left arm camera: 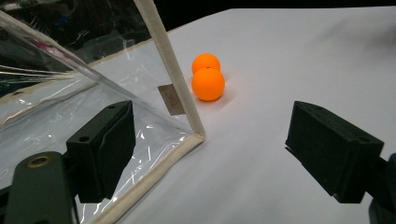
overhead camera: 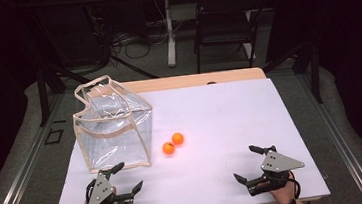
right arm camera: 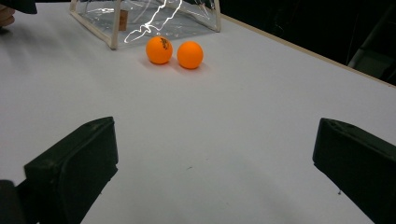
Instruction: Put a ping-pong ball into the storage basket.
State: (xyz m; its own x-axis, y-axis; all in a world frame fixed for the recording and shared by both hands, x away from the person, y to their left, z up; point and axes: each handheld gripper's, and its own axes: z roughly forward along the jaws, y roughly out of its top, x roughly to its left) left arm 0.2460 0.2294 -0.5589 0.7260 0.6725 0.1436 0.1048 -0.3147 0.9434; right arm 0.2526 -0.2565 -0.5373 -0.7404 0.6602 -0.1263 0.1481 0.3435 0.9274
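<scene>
On the white table (overhead camera: pixel 230 112) we've got a clear plastic bag (overhead camera: pixel 113 123) with cream fabric trim sitting toward the left side, standing upright with its top open and its handles up. Just to the right of its front corner sit two orange balls (overhead camera: pixel 173 143), right next to each other and close to touching. From the left gripper view one ball (left arm camera: pixel 208 84) sits in front of the other (left arm camera: pixel 206 61), both just past the bag's trimmed corner edge (left arm camera: pixel 180 79). From the right gripper view they sit side by side, and the left one (right arm camera: pixel 159 50) has a small dark print on it, too small for us to read; the other (right arm camera: pixel 190 54) looks plain.

Our left gripper (overhead camera: pixel 124 176) is near the front edge of the table, just in front of the bag's front face, with its jaws spread wide and nothing between them. One of its jaws is right up near the bag's bottom trim; we can't tell if it's actually touching.

Our right gripper (overhead camera: pixel 248 164) is over on the right near the front edge, well apart from the balls and the bag, jaws also spread wide apart over bare tabletop.

Past the table's far edge we can see a dark chair (overhead camera: pixel 224 22) and some cables on the floor (overhead camera: pixel 133 46).
</scene>
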